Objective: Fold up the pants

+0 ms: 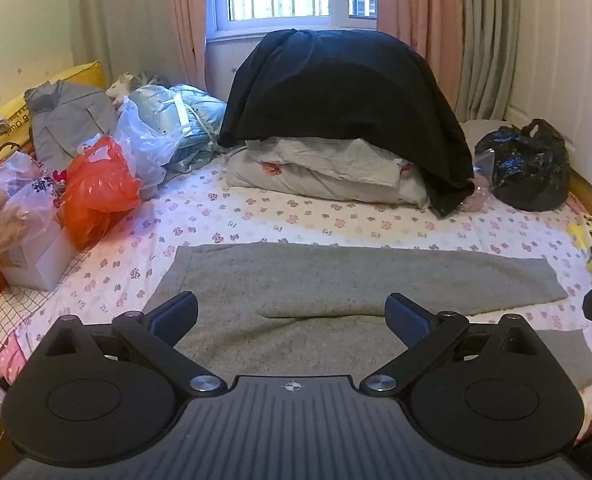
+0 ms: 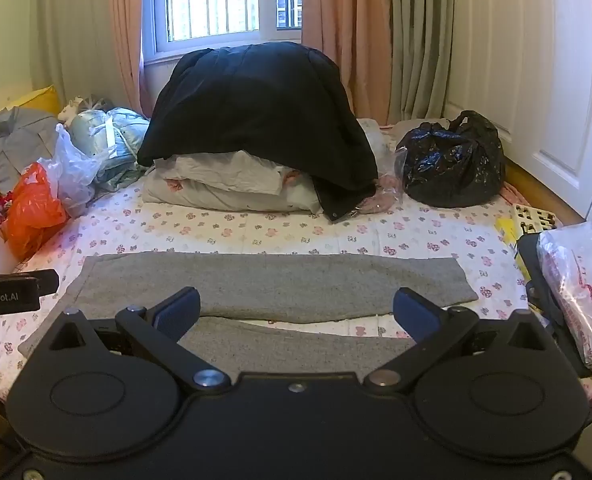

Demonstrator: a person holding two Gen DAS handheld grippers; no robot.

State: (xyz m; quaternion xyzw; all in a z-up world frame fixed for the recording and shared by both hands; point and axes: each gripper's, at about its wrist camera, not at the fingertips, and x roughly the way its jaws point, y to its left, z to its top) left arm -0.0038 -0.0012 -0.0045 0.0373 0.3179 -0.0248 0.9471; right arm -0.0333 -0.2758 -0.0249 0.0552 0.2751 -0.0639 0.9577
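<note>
Both grey pants (image 1: 335, 280) legs lie flat, spread apart; left gripper (image 1: 292, 312) and right gripper (image 2: 296, 312) gape wide, empty.

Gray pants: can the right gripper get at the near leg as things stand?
Probably yes. The right gripper has its jaws wide open and empty, angled down over the gray pants, which lie flat on the bed sheet. Nothing lies between the jaws and the near leg.

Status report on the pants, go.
Left gripper and right gripper open, empty. Grey pants flat on bed, legs apart, unfolded. Nothing on them.
</note>
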